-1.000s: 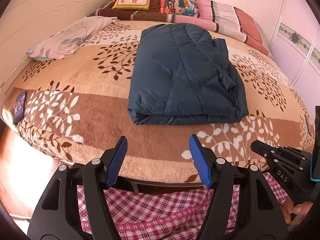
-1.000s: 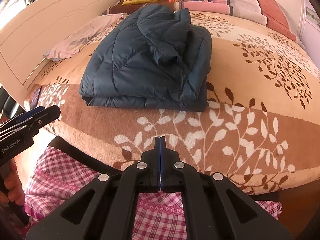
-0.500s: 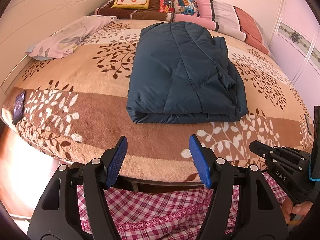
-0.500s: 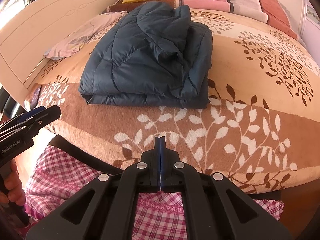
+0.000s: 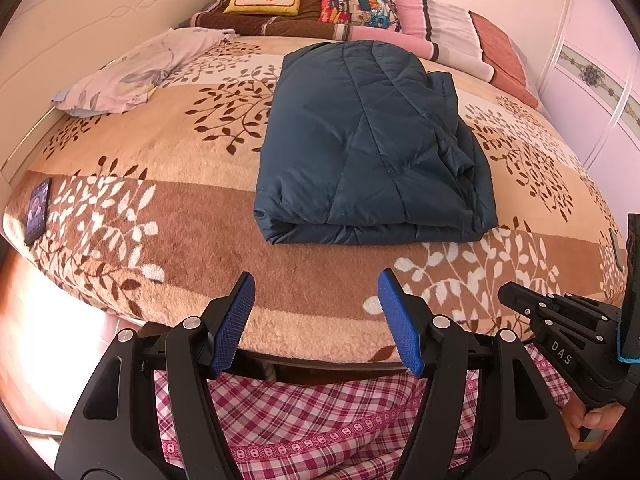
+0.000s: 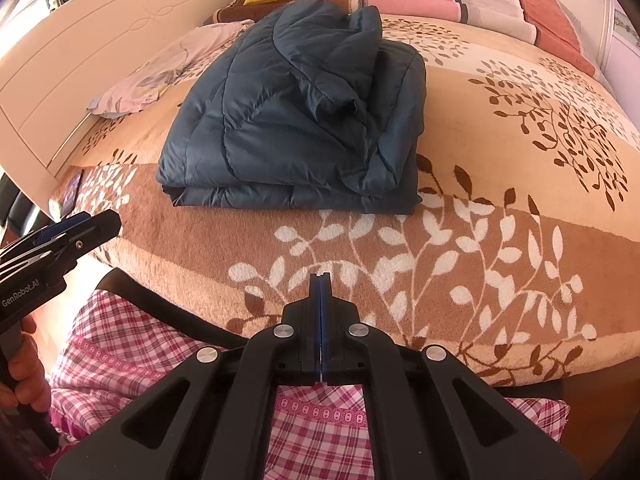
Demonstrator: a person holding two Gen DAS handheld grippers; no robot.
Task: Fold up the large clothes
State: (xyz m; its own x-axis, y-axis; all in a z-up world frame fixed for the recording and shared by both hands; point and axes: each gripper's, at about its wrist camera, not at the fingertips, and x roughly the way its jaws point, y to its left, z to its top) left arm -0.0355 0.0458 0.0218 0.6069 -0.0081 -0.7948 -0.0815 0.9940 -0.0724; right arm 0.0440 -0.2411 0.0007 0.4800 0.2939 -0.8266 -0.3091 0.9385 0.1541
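Note:
A dark blue quilted jacket [image 5: 368,148] lies folded into a thick rectangle in the middle of the bed; it also shows in the right wrist view [image 6: 296,120]. My left gripper [image 5: 318,300] is open and empty, held over the bed's near edge, well short of the jacket. My right gripper [image 6: 321,280] is shut with nothing between its pads, also at the near edge. Each gripper shows in the other's view: the right gripper [image 5: 516,296] at the right, the left gripper [image 6: 100,224] at the left.
The bed is covered by a brown leaf-patterned blanket [image 5: 160,160]. A pale floral cloth [image 5: 136,72] lies at the far left. Pillows [image 5: 360,4] line the head. A phone [image 5: 38,210] lies at the left edge. My checked skirt [image 5: 320,420] is below. A wardrobe [image 5: 600,80] stands right.
Both views have shifted slightly, so the jacket sits a little lower in frame. The jacket itself has not moved and the jaws have not changed.

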